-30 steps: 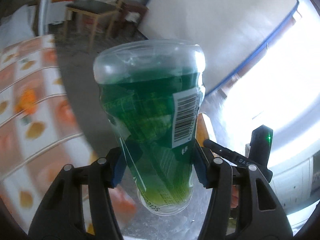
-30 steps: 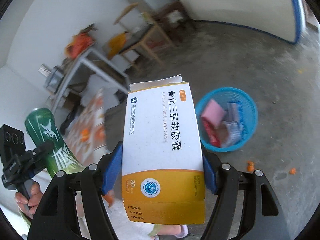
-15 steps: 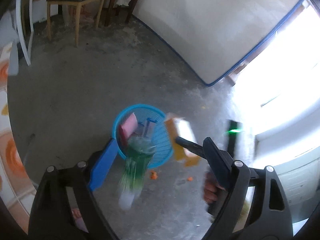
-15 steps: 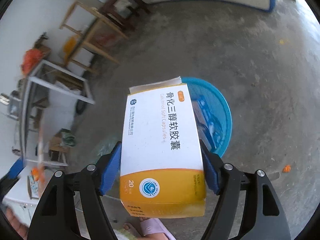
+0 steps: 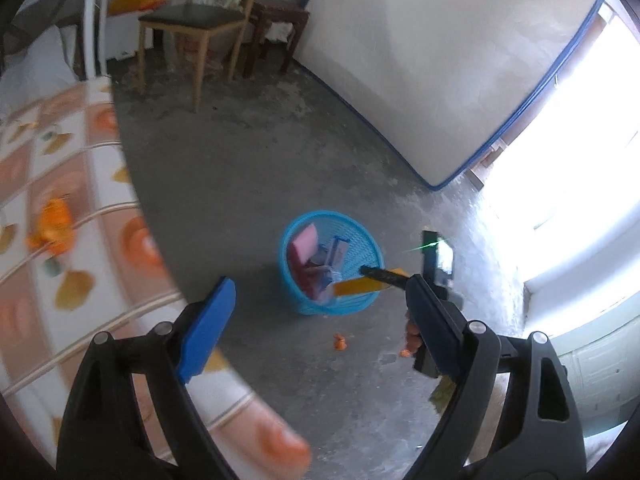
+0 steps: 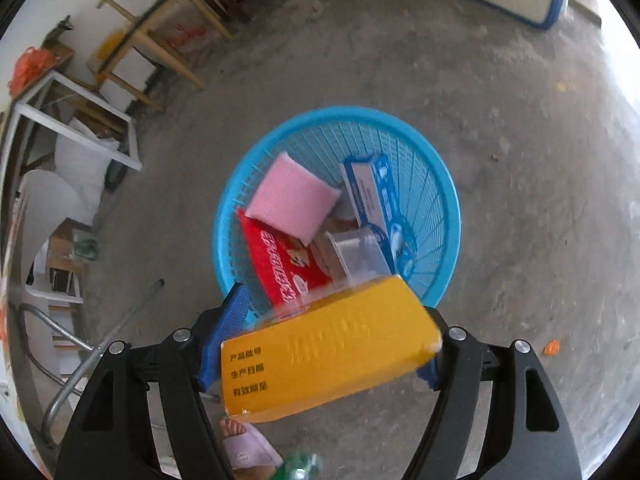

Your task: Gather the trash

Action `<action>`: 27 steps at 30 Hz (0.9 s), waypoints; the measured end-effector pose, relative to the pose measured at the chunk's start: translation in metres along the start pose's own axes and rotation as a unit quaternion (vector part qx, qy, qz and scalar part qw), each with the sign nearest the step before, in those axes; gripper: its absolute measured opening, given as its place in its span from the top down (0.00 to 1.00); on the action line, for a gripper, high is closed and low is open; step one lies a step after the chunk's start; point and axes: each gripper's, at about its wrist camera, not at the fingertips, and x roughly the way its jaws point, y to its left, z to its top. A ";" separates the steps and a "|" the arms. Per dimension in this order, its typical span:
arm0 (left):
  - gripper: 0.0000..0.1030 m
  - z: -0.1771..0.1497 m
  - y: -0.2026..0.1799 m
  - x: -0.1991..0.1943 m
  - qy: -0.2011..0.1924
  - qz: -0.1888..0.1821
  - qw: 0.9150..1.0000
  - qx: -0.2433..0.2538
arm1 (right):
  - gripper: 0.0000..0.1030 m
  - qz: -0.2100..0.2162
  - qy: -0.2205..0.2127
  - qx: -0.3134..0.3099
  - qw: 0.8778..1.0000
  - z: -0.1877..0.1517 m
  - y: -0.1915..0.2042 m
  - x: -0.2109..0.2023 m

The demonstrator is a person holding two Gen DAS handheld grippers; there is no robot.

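Daylight glare whites out the left view's right side; fisheye edges bend, nearest things blur

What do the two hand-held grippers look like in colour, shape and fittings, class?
The left hand-held gripper and the right hand-held gripper look alike: two black plastic fingers shaped as open triangular frames, joined by silver rivets, each tipped with a flat blue pad. Seen from the left wrist view, the right one carries a black block with a small green light. No cables or sleeves show.

One basket (image 6: 448, 216), two chairs (image 5: 192, 20).
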 end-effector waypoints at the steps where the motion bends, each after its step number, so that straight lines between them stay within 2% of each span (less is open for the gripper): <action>1: 0.20 -0.005 0.003 -0.007 -0.005 0.002 1.000 -0.002 | 0.25 0.007 -0.016 -0.006 1.000 -0.001 0.000 -0.009; 4: 0.19 -0.013 0.012 -0.024 -0.014 0.008 1.000 -0.002 | 0.24 0.020 -0.044 -0.008 0.999 0.004 -0.002 -0.024; 8: 0.20 -0.022 0.016 -0.046 -0.030 0.019 0.999 0.004 | 0.24 0.033 -0.056 0.011 0.998 0.015 -0.001 -0.036; 12: 0.19 -0.031 0.021 -0.064 -0.052 0.022 0.998 0.005 | 0.24 0.055 -0.078 0.014 0.995 0.010 0.001 -0.054; 16: 0.19 -0.041 0.032 -0.081 -0.069 0.032 0.997 -0.001 | 0.23 0.078 -0.086 -0.004 0.993 -0.020 0.002 -0.080; 19: 0.19 -0.050 0.046 -0.096 -0.077 0.039 0.996 -0.012 | 0.19 0.078 -0.083 -0.057 0.992 -0.063 0.006 -0.097; 22: 0.19 -0.060 0.063 -0.110 -0.086 0.057 0.994 -0.024 | 0.18 0.068 -0.049 -0.096 0.992 -0.115 0.003 -0.098; 25: 0.19 -0.068 0.077 -0.119 -0.088 0.067 0.993 -0.042 | 0.18 0.076 0.026 -0.077 0.994 -0.166 -0.012 -0.075; 27: 0.19 -0.074 0.088 -0.123 -0.088 0.076 0.992 -0.055 | 0.18 0.080 0.092 -0.048 0.991 -0.202 -0.025 -0.048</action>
